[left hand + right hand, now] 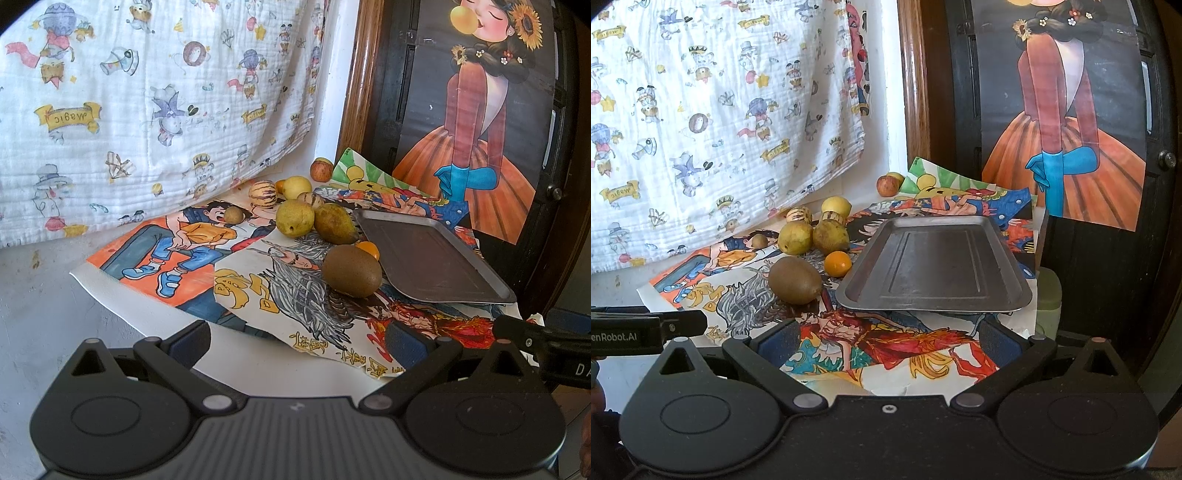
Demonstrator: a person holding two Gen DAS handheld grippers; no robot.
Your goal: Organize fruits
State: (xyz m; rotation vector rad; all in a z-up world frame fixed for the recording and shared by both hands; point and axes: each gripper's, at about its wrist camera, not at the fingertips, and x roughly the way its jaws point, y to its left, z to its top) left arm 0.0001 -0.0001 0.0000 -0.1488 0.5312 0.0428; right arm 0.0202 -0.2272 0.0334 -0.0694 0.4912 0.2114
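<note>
fruit (pixel 794 280) sits loose at centre left beside the bare tray (pixel 934 262), awaiting sorting, both grippers (pixel 297 341) (pixel 888 338) spread wide, holding nothing.

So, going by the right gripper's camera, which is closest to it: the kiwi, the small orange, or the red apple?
1. Kiwi, nearest, left of the tray.
2. Small orange, just behind it, at the tray's edge.
3. Red apple, farthest, back by the wall.
</note>
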